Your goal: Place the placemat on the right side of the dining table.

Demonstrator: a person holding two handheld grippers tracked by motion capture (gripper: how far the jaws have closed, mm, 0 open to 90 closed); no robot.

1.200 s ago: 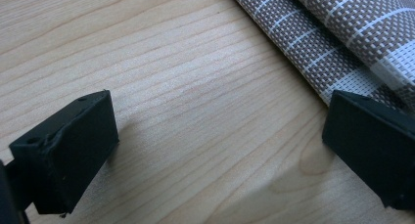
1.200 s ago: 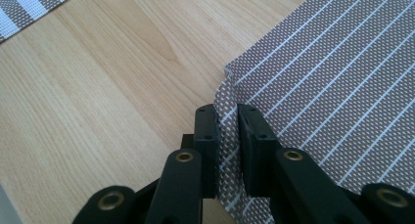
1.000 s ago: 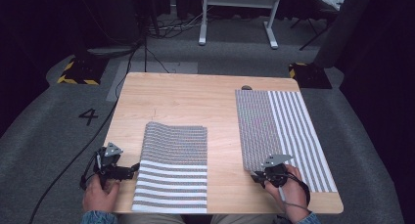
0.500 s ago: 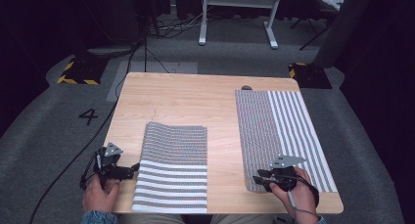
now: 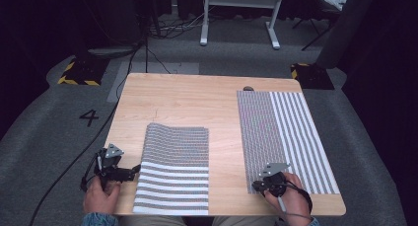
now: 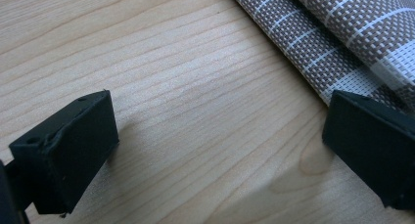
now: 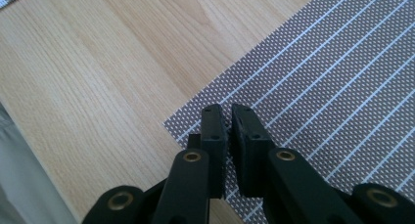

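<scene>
Table: I see a light wooden table [image 5: 197, 107] on grey carpet, its long edge running from 9 to 3 o'clock across the high view.
Flat mat: a striped woven placemat [image 5: 291, 137] lies fully spread on the table's 3 o'clock side, fine grey weave on its inner half, bold white stripes on its outer half.
Folded mat: a second woven placemat [image 5: 175, 169] sits at about 7 o'clock on the table, doubled over so its fine-weave part lies on top and the broad white bands show at the near end.
Left gripper: my left gripper [image 5: 129, 172] is at the folded mat's 9 o'clock edge, held in the left hand [image 5: 101, 199]. In the left gripper view [image 6: 215, 155] its jaws stand wide apart over bare wood, the mat's layered edge [image 6: 342, 43] at 1 o'clock, just beside one jaw.
Right gripper: my right gripper [image 5: 256, 186] is at the flat mat's near corner, at its 7 o'clock, in the right hand [image 5: 291, 199]. In the right gripper view [image 7: 227, 131] the jaws are nearly together, a thin gap between them, above the mat's corner [image 7: 313, 87]; I cannot tell whether they pinch the weave.
Small object: a dark thing [image 5: 248, 88] lies at the table's far edge, too small to identify.
</scene>
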